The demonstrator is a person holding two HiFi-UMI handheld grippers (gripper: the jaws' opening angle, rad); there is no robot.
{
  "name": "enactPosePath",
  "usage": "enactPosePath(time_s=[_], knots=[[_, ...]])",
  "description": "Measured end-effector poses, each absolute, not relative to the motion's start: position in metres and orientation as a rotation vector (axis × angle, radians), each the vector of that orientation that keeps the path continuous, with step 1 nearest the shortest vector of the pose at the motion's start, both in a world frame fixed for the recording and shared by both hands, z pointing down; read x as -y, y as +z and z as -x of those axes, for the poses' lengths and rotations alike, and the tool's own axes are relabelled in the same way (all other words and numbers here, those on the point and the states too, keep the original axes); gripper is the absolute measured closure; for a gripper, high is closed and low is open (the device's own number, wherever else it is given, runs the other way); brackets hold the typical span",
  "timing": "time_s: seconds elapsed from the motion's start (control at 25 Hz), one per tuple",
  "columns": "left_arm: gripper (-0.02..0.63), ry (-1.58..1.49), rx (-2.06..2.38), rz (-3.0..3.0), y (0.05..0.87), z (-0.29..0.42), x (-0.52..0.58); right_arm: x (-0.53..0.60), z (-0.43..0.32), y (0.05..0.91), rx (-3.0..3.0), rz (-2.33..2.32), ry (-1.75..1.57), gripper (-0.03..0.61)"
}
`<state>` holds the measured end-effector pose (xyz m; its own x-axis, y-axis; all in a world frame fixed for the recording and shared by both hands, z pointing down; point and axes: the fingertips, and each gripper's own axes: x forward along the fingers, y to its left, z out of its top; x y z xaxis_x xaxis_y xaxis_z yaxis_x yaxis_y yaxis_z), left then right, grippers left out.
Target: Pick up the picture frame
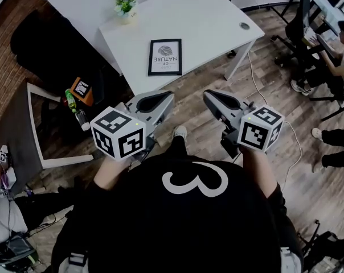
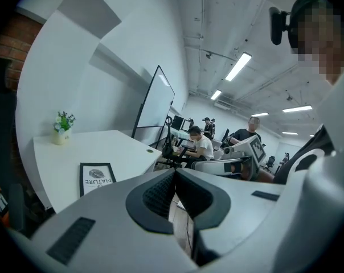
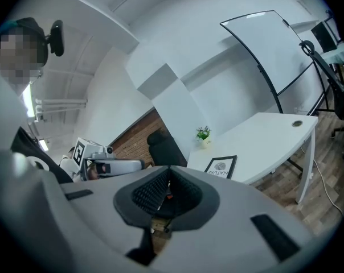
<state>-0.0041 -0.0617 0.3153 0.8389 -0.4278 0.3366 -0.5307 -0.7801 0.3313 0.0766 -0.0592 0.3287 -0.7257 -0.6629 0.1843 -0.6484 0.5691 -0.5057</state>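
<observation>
A black picture frame [image 1: 165, 57] with a white print lies flat near the front edge of the white table [image 1: 212, 21]. It also shows in the left gripper view as the frame [image 2: 96, 178], and in the right gripper view as the frame [image 3: 221, 166]. My left gripper [image 1: 160, 99] hangs short of the table, over the floor, below and just left of the frame, jaws shut and empty. My right gripper [image 1: 215, 98] is beside it to the right, also shut and empty, a little short of the table's front edge.
A small potted plant [image 1: 125, 7] stands at the table's back left. A black chair [image 1: 52, 44] and a low shelf with bottles [image 1: 73, 101] sit left of the table. People [image 1: 343, 56] at desks are at the right. Cables run over the wooden floor.
</observation>
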Motion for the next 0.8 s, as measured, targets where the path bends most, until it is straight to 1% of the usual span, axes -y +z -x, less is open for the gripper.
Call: enactPosePath(time_s=[0.36,0.8], knots=[[0.597,0.334,0.689,-2.573,0.324,0.001,0.146,0.138,-0.078,0.341,-2.744,1.179,-0.954,0.552],[0.597,0.353,0.763,-2.485,0.352,0.025,0.219,0.203,-0.068,0.361,-2.732,1.162,-1.045,0.552]])
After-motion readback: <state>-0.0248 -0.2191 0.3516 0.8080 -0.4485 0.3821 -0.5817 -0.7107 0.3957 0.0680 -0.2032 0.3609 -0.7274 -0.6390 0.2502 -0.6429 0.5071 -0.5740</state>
